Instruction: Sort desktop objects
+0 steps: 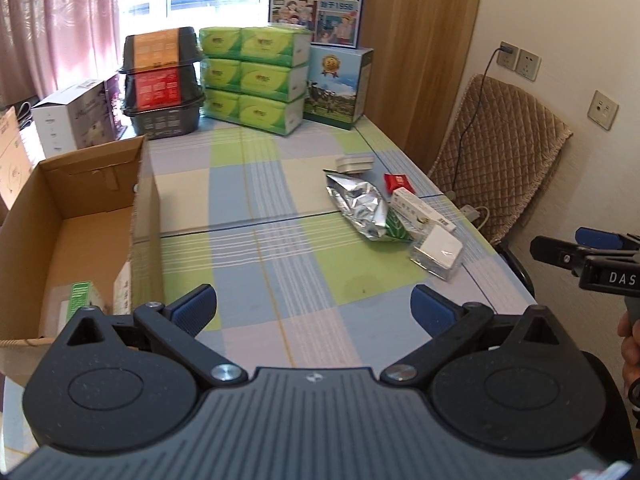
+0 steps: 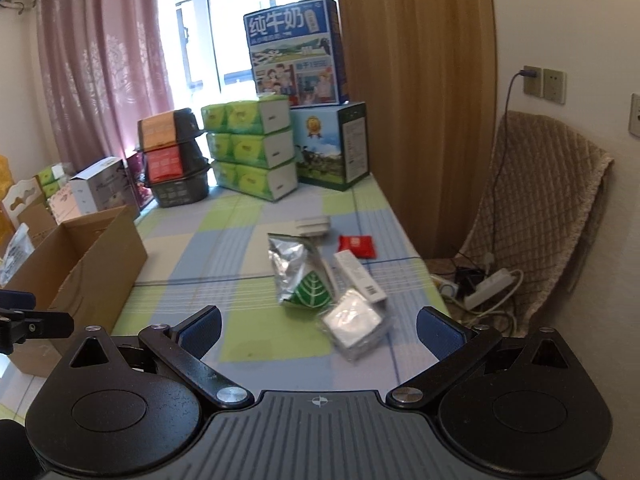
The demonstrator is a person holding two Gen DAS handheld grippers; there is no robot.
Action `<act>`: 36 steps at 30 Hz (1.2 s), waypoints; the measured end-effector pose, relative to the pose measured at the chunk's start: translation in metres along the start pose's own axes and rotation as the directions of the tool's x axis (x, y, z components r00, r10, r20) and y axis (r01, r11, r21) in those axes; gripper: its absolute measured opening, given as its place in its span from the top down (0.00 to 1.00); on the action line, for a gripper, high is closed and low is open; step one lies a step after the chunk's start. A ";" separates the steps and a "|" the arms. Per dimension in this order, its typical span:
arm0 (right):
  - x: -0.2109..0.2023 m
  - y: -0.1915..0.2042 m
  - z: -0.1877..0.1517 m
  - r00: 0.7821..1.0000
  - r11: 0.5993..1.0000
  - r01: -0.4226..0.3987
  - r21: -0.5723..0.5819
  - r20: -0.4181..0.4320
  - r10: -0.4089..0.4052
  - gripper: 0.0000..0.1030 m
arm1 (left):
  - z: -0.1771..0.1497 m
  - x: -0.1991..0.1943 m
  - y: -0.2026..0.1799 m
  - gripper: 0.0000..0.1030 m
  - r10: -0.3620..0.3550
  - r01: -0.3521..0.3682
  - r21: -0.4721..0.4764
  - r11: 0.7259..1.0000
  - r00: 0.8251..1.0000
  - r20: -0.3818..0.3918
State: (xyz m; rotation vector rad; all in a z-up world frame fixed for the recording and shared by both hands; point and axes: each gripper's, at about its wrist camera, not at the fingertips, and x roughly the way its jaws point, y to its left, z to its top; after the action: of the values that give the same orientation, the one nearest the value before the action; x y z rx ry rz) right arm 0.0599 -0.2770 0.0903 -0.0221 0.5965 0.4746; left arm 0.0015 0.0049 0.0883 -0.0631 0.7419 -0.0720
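Small packets lie clustered on the checked bench (image 1: pixel 256 208), well right of the open cardboard box (image 1: pixel 80 216). The wrapped white box (image 2: pixel 352 322) lies nearest, just ahead of the right gripper (image 2: pixel 320 330), jaws wide and empty. The left gripper (image 1: pixel 314 306), equally wide, sits farther off.

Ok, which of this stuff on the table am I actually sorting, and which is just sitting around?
For the job:
- cardboard box, open, some items already inside
- silver foil bag
- red packet
- long white box
- clear-wrapped white pack
- small white box

Probably just sitting there:
- green tissue packs
- milk cartons
- black baskets
- chair
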 end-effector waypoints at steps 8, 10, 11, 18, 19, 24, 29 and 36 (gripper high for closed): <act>-0.005 -0.008 0.007 0.999 0.999 0.033 0.000 -0.025 -0.033 0.02 | 0.001 0.003 -0.010 0.01 -0.017 0.018 0.013 1.000 1.000 -0.003; -0.004 -0.007 0.009 0.999 1.000 0.030 -0.002 -0.029 -0.030 0.02 | 0.000 0.002 -0.011 0.01 -0.016 0.016 0.012 1.000 1.000 -0.005; -0.004 -0.007 0.010 0.999 1.000 0.028 -0.003 -0.031 -0.028 0.02 | 0.000 0.002 -0.011 0.01 -0.015 0.015 0.011 1.000 1.000 -0.007; 0.008 -0.011 0.009 0.999 1.000 0.019 0.013 -0.046 -0.018 0.02 | 0.002 0.014 -0.011 0.01 -0.004 0.004 0.003 1.000 1.000 -0.017; 0.011 -0.013 0.008 0.999 1.000 0.020 0.018 -0.049 -0.020 0.02 | 0.002 0.017 -0.012 0.01 -0.004 0.004 0.007 1.000 1.000 -0.020; 0.030 -0.019 0.005 0.997 1.000 0.021 0.023 -0.070 -0.019 0.02 | 0.005 0.039 -0.014 0.01 -0.009 0.010 0.021 1.000 0.999 -0.035; 0.060 -0.025 0.004 0.995 1.000 0.024 0.018 -0.098 -0.022 0.02 | 0.007 0.070 -0.016 0.02 -0.013 0.014 0.013 1.000 0.999 -0.052; 0.111 -0.034 -0.007 0.990 1.000 0.013 0.008 -0.142 -0.012 0.02 | 0.012 0.119 -0.017 0.02 -0.007 0.008 0.012 1.000 0.997 -0.074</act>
State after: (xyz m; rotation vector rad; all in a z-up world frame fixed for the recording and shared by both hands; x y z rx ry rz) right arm 0.1516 -0.2616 0.0203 -0.0514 0.7377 0.4609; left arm 0.0966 -0.0226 0.0189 -0.0521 0.8152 -0.0867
